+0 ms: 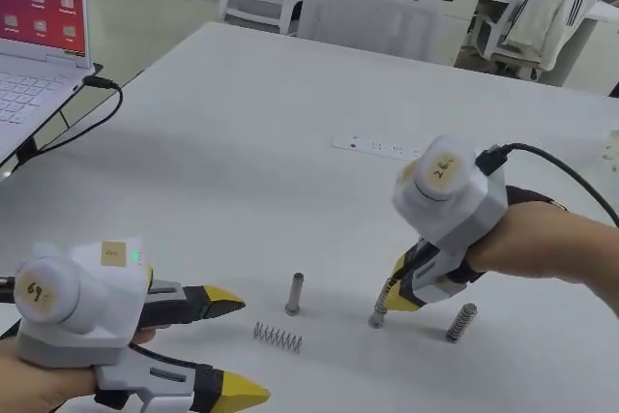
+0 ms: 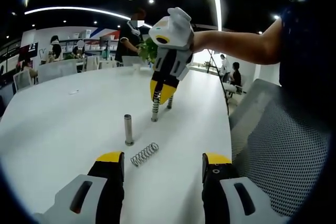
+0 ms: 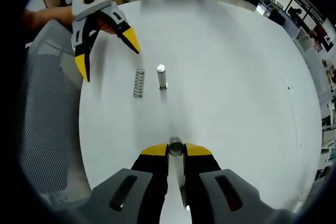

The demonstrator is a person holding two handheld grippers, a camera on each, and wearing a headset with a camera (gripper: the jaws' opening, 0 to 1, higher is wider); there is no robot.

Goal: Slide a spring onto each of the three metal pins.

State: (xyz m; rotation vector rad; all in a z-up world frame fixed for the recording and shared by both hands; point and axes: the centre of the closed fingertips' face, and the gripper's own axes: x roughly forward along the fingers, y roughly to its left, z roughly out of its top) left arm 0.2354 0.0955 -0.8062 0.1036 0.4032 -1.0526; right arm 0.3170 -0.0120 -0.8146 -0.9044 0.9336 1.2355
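Three metal pins stand on the white table (image 1: 242, 142). The left pin (image 1: 294, 294) (image 2: 128, 129) (image 3: 161, 76) is bare, and a loose spring (image 1: 278, 337) (image 2: 144, 153) (image 3: 138, 82) lies beside it. My right gripper (image 1: 398, 295) (image 2: 163, 92) (image 3: 176, 150) is shut on a spring (image 2: 155, 107) that sits over the middle pin (image 1: 378, 315). The right pin (image 1: 462, 322) (image 2: 169, 102) wears a spring. My left gripper (image 1: 237, 345) (image 2: 163, 158) (image 3: 107, 45) stands open, holding nothing, just left of the loose spring.
An open laptop (image 1: 39, 26) with a black cable (image 1: 97, 113) sits at the table's far left. A white power strip (image 1: 382, 148) lies farther back. Office chairs (image 1: 368, 21) stand beyond the far edge, and a mesh chair (image 2: 278, 140) is close by.
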